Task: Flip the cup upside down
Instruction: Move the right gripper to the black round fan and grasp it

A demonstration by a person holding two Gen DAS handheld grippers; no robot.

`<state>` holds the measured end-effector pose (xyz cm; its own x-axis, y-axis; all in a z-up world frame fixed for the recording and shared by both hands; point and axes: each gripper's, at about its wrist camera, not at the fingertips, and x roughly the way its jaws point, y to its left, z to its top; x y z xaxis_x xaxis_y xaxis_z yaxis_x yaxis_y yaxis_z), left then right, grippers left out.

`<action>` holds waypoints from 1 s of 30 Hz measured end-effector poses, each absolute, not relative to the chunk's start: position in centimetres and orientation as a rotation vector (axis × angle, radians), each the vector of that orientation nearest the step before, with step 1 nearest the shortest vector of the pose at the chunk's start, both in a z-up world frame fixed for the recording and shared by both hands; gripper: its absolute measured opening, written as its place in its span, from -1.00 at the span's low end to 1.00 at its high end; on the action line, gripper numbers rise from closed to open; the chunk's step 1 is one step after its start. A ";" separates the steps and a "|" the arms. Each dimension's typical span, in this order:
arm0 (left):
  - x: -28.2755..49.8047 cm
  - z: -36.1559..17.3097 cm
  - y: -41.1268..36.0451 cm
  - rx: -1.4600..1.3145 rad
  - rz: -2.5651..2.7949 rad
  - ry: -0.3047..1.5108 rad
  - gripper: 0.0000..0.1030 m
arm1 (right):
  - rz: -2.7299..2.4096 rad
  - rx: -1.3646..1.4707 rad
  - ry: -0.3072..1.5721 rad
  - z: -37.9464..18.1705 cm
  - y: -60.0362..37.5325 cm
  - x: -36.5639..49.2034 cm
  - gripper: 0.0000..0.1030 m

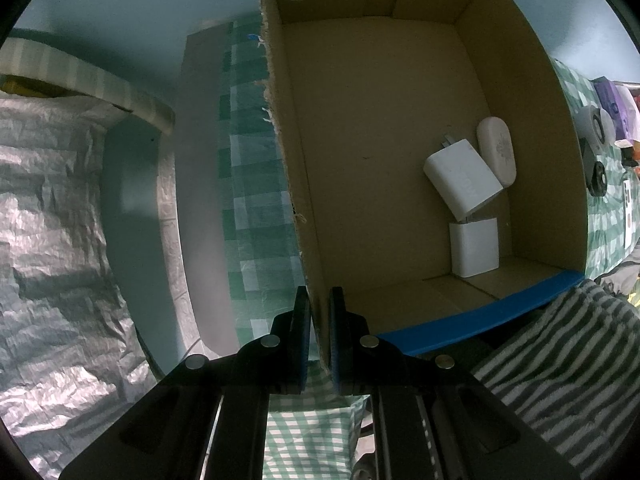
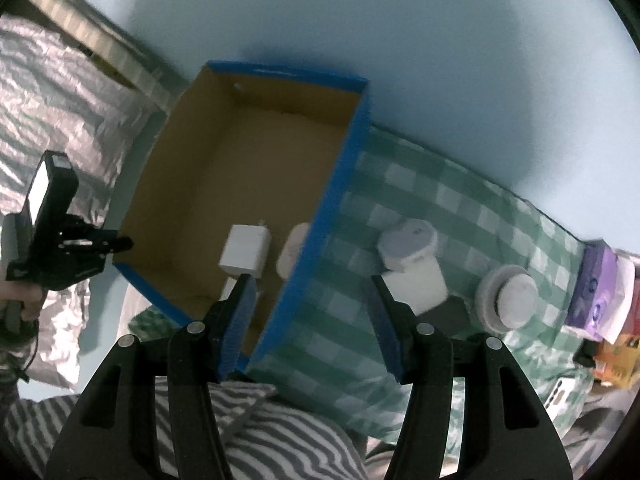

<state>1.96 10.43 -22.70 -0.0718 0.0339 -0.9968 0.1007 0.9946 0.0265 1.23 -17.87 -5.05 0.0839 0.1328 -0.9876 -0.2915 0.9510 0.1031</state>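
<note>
Two white cups stand on the green checked cloth, right of a cardboard box: one beside a dark flat piece, the other further right, its wide rim toward the cloth. My right gripper hangs open above the box's blue right wall; the nearer cup sits just beyond its right fingertip. My left gripper is shut on the box's left wall, and the right wrist view shows the left gripper at the box's near-left corner. In the left wrist view the cups show only dimly at the right edge.
The box holds two white chargers and a white oval case. Purple packs lie at the far right. Striped fabric is near me, silver crinkled sheeting on the left, a pale blue wall behind.
</note>
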 end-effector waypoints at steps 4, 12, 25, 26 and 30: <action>1.9 -22.6 10.4 0.101 -0.049 1.641 -0.86 | 0.266 -0.084 1.462 -5.1 -20.8 0.9 0.11; 2.0 -22.7 10.3 0.109 -0.046 1.646 -0.86 | 0.106 -0.013 1.505 -6.9 -28.3 -0.1 0.11; 2.0 -22.7 10.2 0.117 -0.033 1.651 -0.86 | -0.074 0.110 1.629 -13.9 -37.7 -0.6 0.11; 1.9 -22.6 10.1 0.117 -0.032 1.651 -0.86 | -0.074 0.126 1.634 -14.4 -37.9 -0.6 0.11; 1.8 -22.6 10.1 0.117 -0.028 1.651 -0.86 | -0.098 0.142 1.656 -16.2 -38.3 -0.5 0.11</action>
